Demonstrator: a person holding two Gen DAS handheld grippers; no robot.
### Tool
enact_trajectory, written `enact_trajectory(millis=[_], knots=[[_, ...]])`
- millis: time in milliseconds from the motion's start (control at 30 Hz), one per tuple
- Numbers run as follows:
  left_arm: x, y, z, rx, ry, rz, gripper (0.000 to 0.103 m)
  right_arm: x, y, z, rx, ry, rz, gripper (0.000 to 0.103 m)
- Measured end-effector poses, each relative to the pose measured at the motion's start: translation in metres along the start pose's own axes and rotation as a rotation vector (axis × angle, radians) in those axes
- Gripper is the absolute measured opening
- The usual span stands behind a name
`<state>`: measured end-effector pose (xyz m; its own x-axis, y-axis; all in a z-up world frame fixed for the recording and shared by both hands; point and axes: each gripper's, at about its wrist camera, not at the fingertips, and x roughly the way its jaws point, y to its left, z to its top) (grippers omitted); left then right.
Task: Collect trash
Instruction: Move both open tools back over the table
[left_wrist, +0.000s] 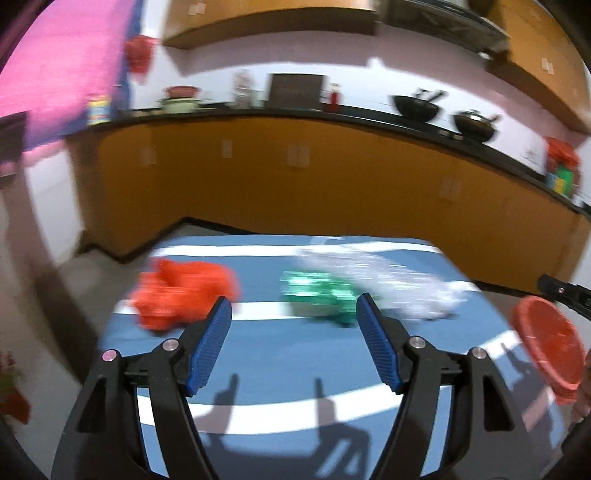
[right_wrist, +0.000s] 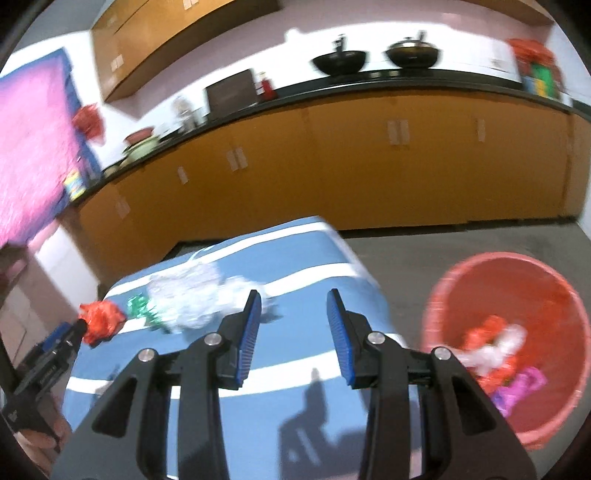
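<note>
- While both views are blurred by motion, the layout reads clearly: a blue table (left_wrist: 258, 343) with white stripes carries three pieces of trash in a row.
- Left gripper (left_wrist: 293, 314): jaws spread wide, nothing between the pads; it hangs above the near part of the table.
- Right gripper (right_wrist: 293, 306): jaws likewise apart and empty, above the table's right portion.
- Red crumpled plastic (left_wrist: 181, 295): lies at the table's left side, just beyond the left gripper's left finger.
- Green wrapper (left_wrist: 317, 295): sits mid-table, touching the clear plastic bag (left_wrist: 388, 284) on its right — the bag spreads toward the far right corner.
- Red bin (right_wrist: 517, 295): stands on the floor just beside the table's right edge; it already holds red, white and purple scraps.
- In the right wrist view, the left gripper's tip overlaps the red plastic at the left margin; contact cannot be determined.
- Surroundings: orange cabinets (left_wrist: 295, 177) run behind the table under a dark countertop (left_wrist: 369, 114) bearing two black woks (right_wrist: 340, 61), a red bottle, and containers; upper cabinets hang above.
- Between table and cabinets lies grey floor (right_wrist: 461, 243).
</note>
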<state>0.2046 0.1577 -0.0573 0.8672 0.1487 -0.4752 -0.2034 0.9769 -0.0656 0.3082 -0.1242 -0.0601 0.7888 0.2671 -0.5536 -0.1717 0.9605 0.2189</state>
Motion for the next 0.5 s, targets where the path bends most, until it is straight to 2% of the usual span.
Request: enact_trajectory(millis=[100,233,400,500], knots=[[0.000,0.035,-0.001,-0.024,-0.009,0.075,0.072,0.027,0.021,-0.001,-0.020,0.031,-0.004,0.037],[0.000,0.067,-0.005,-0.053,-0.017,0.137,0.075,0.059,0.029,0.003,0.030,0.075,-0.011,0.037],[0.008,0.090,-0.003,-0.086,-0.023,0.177,0.080,0.089,0.035,0.011,0.062,0.090,-0.052,0.037],[0.010,0.096,-0.001,-0.087,-0.033,0.184,0.085,0.109,0.034,0.012,0.075,0.129,-0.081,0.037]])
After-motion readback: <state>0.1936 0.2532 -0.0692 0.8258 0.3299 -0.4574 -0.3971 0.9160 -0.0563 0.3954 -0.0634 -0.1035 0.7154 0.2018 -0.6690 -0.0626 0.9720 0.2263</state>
